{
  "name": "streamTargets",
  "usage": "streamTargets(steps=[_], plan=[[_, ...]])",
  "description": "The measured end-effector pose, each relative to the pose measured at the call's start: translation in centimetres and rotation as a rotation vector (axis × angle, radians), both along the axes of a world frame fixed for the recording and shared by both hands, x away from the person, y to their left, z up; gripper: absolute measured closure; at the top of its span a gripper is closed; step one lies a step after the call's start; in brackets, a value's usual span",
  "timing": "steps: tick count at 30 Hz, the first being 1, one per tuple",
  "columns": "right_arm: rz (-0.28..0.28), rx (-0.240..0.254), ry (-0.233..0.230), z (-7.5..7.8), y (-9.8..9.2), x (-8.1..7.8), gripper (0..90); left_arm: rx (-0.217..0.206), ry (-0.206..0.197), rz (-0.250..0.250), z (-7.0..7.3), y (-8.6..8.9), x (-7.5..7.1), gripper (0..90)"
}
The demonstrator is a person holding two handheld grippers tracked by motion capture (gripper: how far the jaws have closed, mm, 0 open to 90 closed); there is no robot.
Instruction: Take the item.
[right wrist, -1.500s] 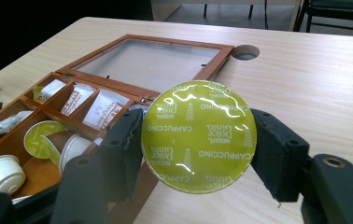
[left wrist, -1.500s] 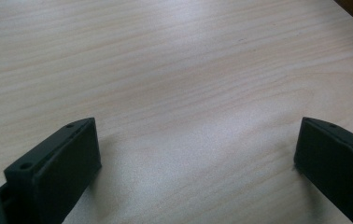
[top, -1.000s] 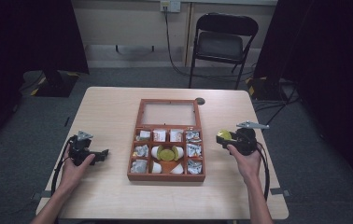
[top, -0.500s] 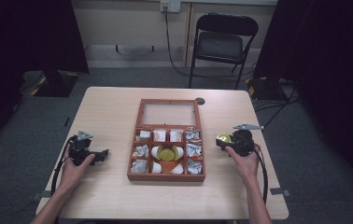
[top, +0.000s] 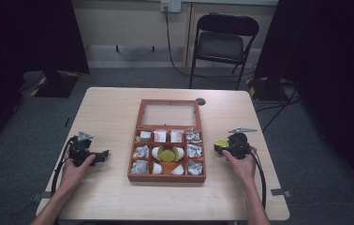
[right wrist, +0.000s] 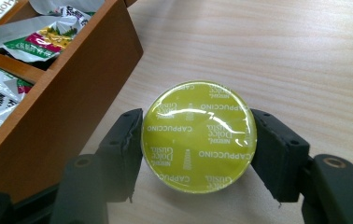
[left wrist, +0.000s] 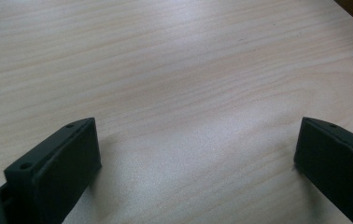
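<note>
Squeezing the green cappuccino capsule (right wrist: 199, 136) by its rim, the right gripper (right wrist: 198, 149) fingers sit at frame centre beside the wooden box (right wrist: 67, 107); its slick foil edge could slip free onto the surface (right wrist: 282, 56). Left gripper (left wrist: 193, 158) fingers stand apart, empty.

A round coffee capsule (right wrist: 198, 136) with a glossy yellow-green foil lid printed in white lettering sits between 2 matte black jaws. Beside it, near the table's right edge, a reddish-brown wooden box (top: 167, 174) holds silver, white, green and red printed sachets (right wrist: 34, 35). The table (top: 109, 112) is pale beige wood with fine grain lines. The left gripper (top: 104, 154) is black.
</note>
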State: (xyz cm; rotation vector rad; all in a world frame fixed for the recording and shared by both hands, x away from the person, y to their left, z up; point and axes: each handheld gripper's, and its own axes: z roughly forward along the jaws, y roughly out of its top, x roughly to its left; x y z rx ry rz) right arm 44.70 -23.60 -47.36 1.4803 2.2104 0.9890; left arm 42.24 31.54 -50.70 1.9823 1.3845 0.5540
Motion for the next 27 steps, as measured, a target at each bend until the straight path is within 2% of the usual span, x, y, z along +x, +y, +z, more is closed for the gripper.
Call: streamTargets(steps=[5, 14, 27], plan=[[0.000, 0.004, -0.007, -0.1, 0.2, 0.0, 37.5, 0.000, 0.000, 0.000, 0.0, 0.0, 0.0, 0.0], [-0.003, 0.032, 0.001, 0.0, 0.0, 0.0, 28.0, 0.000, 0.000, 0.000, 0.0, 0.0, 0.0, 0.0], [-0.011, 0.094, -0.057, 1.9, -0.8, -1.4, 19.0, 0.000, -0.001, 0.000, 0.0, 0.0, 0.0, 0.0]])
